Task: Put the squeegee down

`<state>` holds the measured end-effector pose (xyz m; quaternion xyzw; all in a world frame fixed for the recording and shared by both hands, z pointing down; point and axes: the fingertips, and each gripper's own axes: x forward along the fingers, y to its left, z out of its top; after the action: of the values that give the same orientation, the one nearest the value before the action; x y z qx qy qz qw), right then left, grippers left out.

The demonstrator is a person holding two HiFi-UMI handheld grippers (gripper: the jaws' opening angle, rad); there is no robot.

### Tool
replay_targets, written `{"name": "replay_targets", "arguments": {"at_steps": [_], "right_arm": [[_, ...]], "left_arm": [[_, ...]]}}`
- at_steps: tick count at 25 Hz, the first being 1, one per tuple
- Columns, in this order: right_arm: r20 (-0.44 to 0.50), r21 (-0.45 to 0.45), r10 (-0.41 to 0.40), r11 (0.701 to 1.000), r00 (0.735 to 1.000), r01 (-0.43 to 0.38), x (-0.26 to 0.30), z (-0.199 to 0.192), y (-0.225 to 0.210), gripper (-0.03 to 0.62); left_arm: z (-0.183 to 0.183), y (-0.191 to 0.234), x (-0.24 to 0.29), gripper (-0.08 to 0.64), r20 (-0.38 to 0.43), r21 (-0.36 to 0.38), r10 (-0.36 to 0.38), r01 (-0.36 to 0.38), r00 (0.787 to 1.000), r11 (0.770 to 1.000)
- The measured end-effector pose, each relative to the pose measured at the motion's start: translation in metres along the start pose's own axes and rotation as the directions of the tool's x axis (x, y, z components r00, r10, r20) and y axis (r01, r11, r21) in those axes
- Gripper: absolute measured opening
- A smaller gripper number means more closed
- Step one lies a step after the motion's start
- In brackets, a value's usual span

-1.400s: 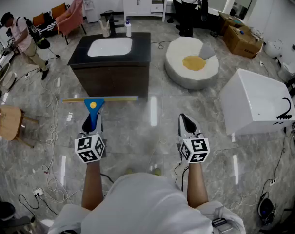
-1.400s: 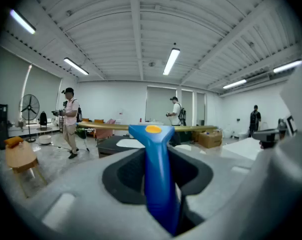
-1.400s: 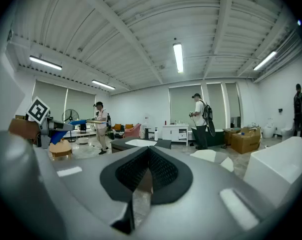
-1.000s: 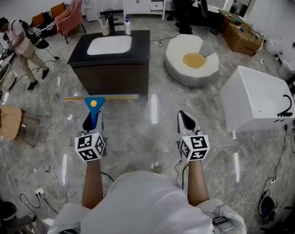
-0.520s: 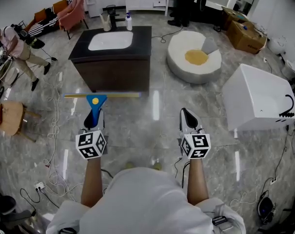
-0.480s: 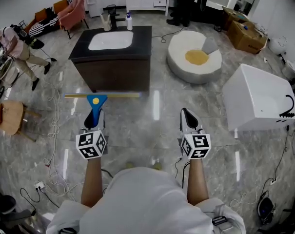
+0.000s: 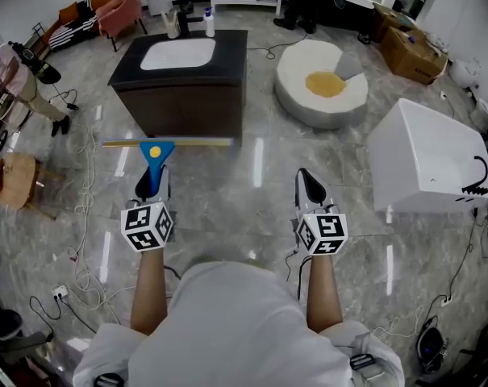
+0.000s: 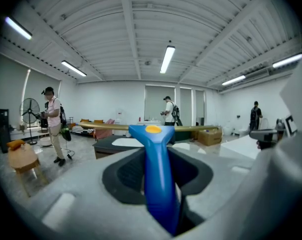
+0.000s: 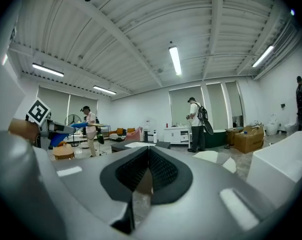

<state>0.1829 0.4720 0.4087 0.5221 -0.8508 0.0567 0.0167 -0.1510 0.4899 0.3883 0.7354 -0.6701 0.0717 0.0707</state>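
Observation:
The squeegee (image 7: 153, 161) has a blue handle and a long brass-coloured blade held crosswise in the air over the marble floor. My left gripper (image 7: 150, 187) is shut on the blue handle (image 8: 158, 184), and the blade (image 8: 111, 127) stands level beyond the jaws. My right gripper (image 7: 309, 182) is held out level at the same height, apart from the squeegee; its jaws meet at the tips with nothing between them (image 9: 149, 153). At the left edge of the right gripper view the squeegee (image 9: 66, 126) shows again.
A dark vanity cabinet (image 7: 179, 103) with a white basin stands just ahead of the squeegee. A round white tub (image 7: 320, 95) is ahead right, a white box (image 7: 425, 164) at the right, a wooden stool (image 7: 14, 180) at the left. Cables trail over the floor; a person (image 7: 18, 79) walks at far left.
Both grippers have moved forward towards the dark vanity, which now lies closer. The left gripper still holds the squeegee the same way; the person at the left has walked further left.

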Motion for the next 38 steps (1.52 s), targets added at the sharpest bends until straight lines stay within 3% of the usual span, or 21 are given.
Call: {"name": "replay_targets", "arguments": {"at_steps": [8,18,26,38], "right_arm": [[-0.007,0.003,0.051,0.999,0.999,-0.051,0.011,-0.007,-0.021,0.003],[-0.013,-0.001,0.044,0.999,0.999,-0.044,0.059,-0.015,-0.035,0.003],[-0.043,-0.042,0.04,0.998,0.998,-0.042,0.132,-0.017,-0.042,0.003],[-0.072,-0.041,-0.001,0.999,0.997,-0.002,0.263,0.004,-0.044,0.003]], "left_arm": [[-0.005,-0.023,0.011,0.13,-0.006,-0.009,0.024,-0.024,1.0,1.0],[-0.008,-0.01,0.062,0.13,-0.011,-0.024,0.017,-0.017,1.0,1.0],[-0.013,0.025,0.133,0.13,-0.033,-0.052,0.005,-0.007,0.999,0.999],[0.012,0.092,0.256,0.13,-0.067,-0.066,-0.053,0.048,0.996,0.997]]}}
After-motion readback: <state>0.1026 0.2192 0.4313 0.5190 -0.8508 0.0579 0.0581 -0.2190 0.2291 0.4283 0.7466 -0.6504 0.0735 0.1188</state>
